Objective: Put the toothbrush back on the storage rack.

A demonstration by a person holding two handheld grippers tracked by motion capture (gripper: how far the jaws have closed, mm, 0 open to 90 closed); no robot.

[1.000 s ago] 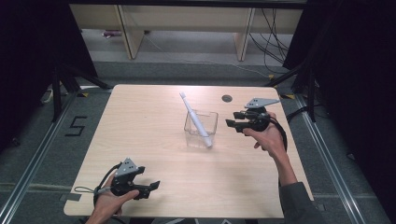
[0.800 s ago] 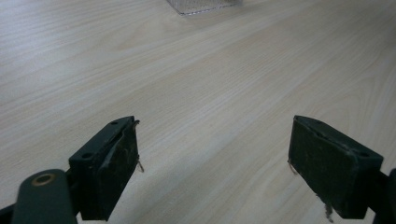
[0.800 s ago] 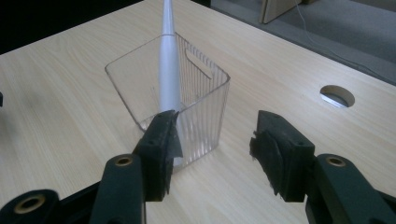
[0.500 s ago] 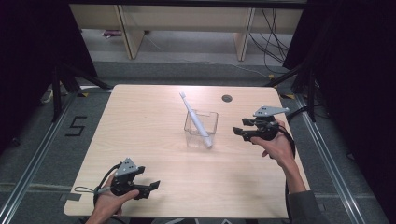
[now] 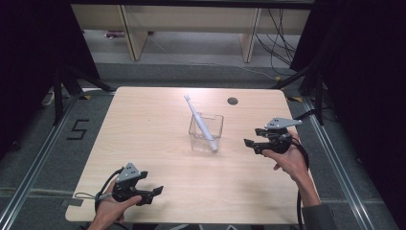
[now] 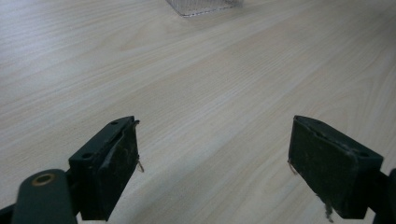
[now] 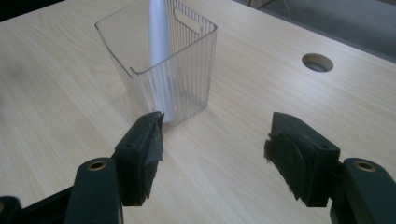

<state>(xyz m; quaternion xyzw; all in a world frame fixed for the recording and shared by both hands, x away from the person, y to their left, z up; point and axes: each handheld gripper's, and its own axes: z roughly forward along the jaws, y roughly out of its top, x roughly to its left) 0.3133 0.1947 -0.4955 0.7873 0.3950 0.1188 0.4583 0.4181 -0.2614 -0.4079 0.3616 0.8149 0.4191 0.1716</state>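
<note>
Toothbrush standing in clear holder at mid-table; both grippers apart from it and empty.

The clear holder (image 5: pixel 206 132) stands upright near the middle of the table (image 5: pixel 143 120), with bare wood on every side of it. The toothbrush (image 5: pixel 200 121) leans inside it, head tilted up past the far-left rim. The right gripper (image 5: pixel 253 143) sits to the holder's right, near but not touching; its jaws have just been opening and stand wide with nothing between them. The left gripper (image 5: pixel 154 194) rests close to the table's near edge, well apart from the holder, jaws wide and holding nothing. A round cable hole (image 5: pixel 232 101) lies near the far edge. Open board separates the two grippers.
</note>
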